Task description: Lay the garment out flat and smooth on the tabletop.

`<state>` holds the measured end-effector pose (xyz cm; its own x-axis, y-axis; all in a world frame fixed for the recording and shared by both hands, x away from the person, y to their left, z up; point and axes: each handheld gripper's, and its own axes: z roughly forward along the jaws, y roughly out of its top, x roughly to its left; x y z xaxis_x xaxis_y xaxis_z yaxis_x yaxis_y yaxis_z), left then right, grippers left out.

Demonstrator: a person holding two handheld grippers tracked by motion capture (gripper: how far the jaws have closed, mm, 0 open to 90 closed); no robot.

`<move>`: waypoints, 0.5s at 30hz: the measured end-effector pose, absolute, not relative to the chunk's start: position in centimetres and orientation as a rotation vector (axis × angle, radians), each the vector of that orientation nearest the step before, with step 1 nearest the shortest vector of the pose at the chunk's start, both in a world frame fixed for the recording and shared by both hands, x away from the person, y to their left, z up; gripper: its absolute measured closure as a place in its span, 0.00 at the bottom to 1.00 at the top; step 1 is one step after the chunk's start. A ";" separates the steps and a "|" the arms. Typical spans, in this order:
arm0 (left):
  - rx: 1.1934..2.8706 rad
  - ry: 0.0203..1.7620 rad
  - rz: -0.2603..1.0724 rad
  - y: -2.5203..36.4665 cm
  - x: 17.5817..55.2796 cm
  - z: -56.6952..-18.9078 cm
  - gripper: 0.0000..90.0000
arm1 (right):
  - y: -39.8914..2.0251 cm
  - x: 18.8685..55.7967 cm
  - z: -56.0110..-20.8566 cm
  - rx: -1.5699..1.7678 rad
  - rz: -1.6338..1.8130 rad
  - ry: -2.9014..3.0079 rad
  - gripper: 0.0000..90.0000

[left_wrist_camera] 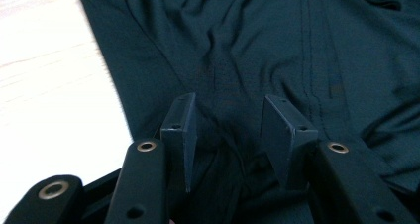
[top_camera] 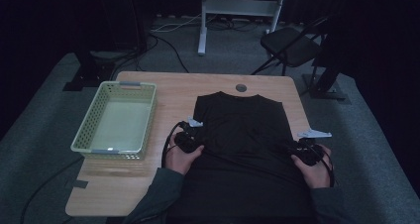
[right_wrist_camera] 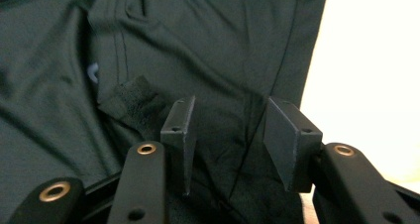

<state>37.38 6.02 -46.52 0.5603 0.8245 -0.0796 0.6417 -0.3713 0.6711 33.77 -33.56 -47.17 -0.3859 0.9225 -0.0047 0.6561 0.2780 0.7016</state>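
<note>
A black T-shirt [top_camera: 240, 130] lies flat on the wooden table [top_camera: 168, 85], collar at the far side, its hem hanging over the near edge. My left gripper [top_camera: 192, 134] is at the shirt's left edge and my right gripper [top_camera: 301, 143] at its right edge, each held by a hand. In the left gripper view the jaws stand apart above wrinkled cloth [left_wrist_camera: 277, 40], so the left gripper [left_wrist_camera: 228, 130] is open with no fabric pinched. In the right gripper view the right gripper [right_wrist_camera: 228, 135] is open too, over the shirt [right_wrist_camera: 213, 40] beside its side edge, with a folded sleeve cuff [right_wrist_camera: 131, 97] to the left.
A pale green perforated basket [top_camera: 89, 130] stands empty on the table's left side. A round cable hole [top_camera: 241, 87] sits beyond the collar. Past the table are a folding chair [top_camera: 292, 45] and a white stand [top_camera: 237, 8]. Bare wood [right_wrist_camera: 366, 75] shows right of the shirt.
</note>
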 end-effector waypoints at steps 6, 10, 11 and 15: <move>2.135 1.186 0.339 5.6 38.3 -47.0 0.65 | -33.6 34.1 -47.7 1.424 0.853 2.139 0.62; 2.119 1.196 0.335 5.5 38.9 -47.0 0.65 | -34.0 34.5 -47.8 1.431 0.861 2.123 0.62; 2.113 1.202 0.334 5.5 39.1 -47.0 0.65 | -34.0 34.6 -47.9 1.434 0.864 2.117 0.62; 2.112 1.217 0.349 5.2 39.7 -47.0 0.65 | -34.5 35.6 -48.0 1.449 0.865 2.094 0.62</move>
